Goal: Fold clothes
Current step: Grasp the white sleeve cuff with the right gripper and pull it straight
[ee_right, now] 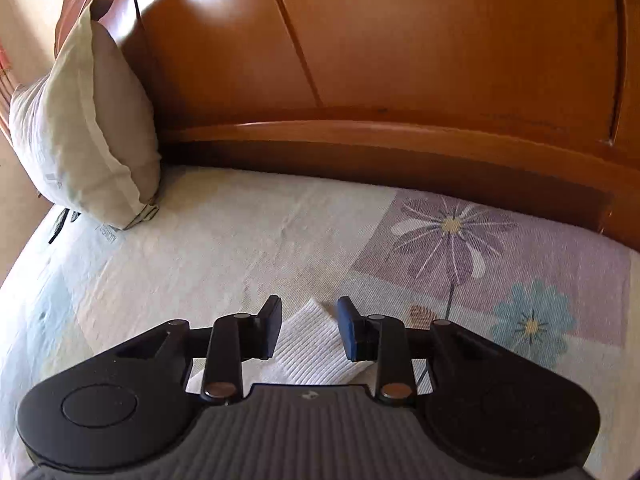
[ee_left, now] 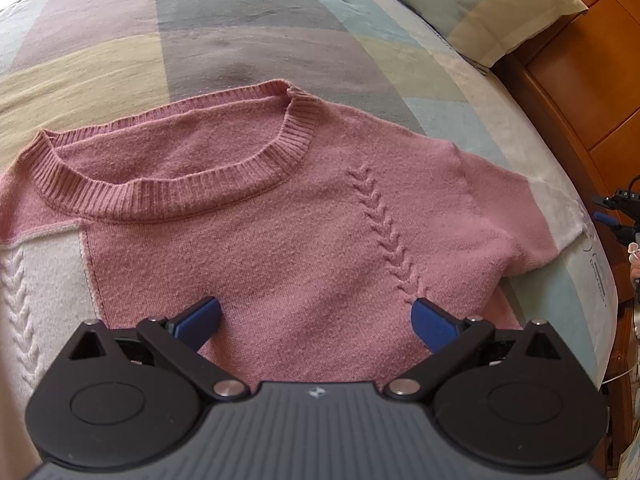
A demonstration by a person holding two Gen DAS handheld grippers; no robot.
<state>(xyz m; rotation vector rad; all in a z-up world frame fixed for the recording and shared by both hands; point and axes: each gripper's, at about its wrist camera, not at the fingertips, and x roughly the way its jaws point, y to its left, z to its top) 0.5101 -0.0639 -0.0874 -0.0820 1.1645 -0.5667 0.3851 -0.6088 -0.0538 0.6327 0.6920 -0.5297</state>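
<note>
The left gripper (ee_left: 316,316) hangs over the front of the sweater (ee_left: 280,216) with its jaws spread wide and nothing between them. Its blue-padded fingertips (ee_left: 200,320) sit just above the pink knit, one on each side of the lower end of a raised braid pattern (ee_left: 384,232).

The sweater lies flat on the bed cover (ee_left: 248,40), front side up. The body is pink; a white panel with its own braid pattern (ee_left: 40,280) occupies the near left area of the left wrist view. The ribbed round collar (ee_left: 168,196) lies beyond the gripper, open toward the far side. One short pink sleeve reaches toward the edge of the bed on the right of that view. Whether any fold has been made cannot be determined.

The right gripper (ee_right: 308,328) is also released, jaws apart and not closed on anything. A white ribbed cuff (ee_right: 308,344) lies on the cover directly below the gap between the fingers; contact cannot be determined.

Beyond the cuff, the cover shows a printed purple flower (ee_right: 452,232) and a blue flower (ee_right: 532,320). A pillow (ee_right: 84,128) leans upright against the wooden headboard (ee_right: 360,60) at the far end.
</note>
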